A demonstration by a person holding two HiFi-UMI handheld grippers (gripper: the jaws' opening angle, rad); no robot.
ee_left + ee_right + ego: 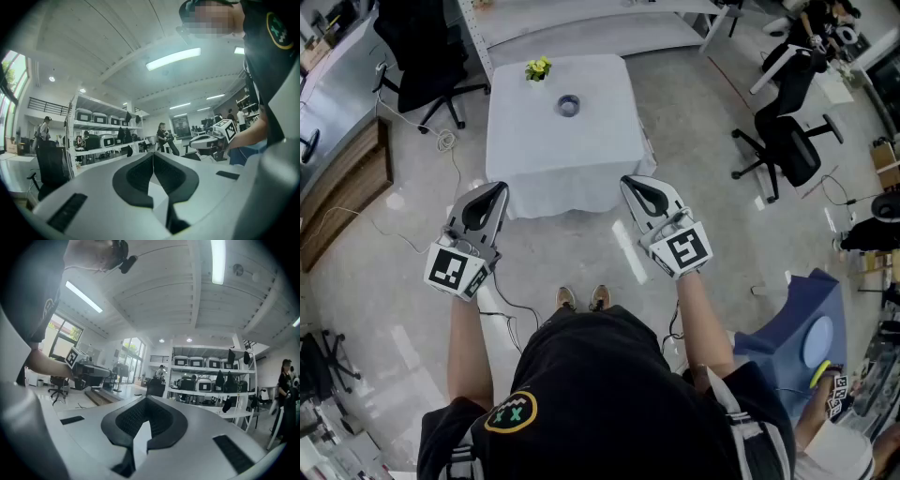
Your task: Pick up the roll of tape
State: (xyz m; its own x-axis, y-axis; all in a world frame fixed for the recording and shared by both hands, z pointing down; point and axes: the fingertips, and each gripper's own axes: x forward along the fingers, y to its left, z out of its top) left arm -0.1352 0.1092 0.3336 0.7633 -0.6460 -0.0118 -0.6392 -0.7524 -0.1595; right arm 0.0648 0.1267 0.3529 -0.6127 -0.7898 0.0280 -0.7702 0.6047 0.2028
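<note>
A grey roll of tape [569, 105] lies flat near the far middle of a small table draped in a white cloth [525, 155]. My left gripper [496, 190] and right gripper [629, 182] are held level over the floor, well short of the table's near edge. Both are shut with nothing between the jaws. In the left gripper view the left gripper [153, 154] has its tips meeting, and the right gripper [206, 139] shows off to the side. In the right gripper view the right gripper [145, 399] is also closed, and the tape is not visible.
A small yellow-green plant [538, 68] sits at the table's far left corner. Office chairs [787, 141] stand to the right and another [427, 56] at the far left. Cables [450, 141] trail on the floor. Shelving with boxes [211, 380] lines the room.
</note>
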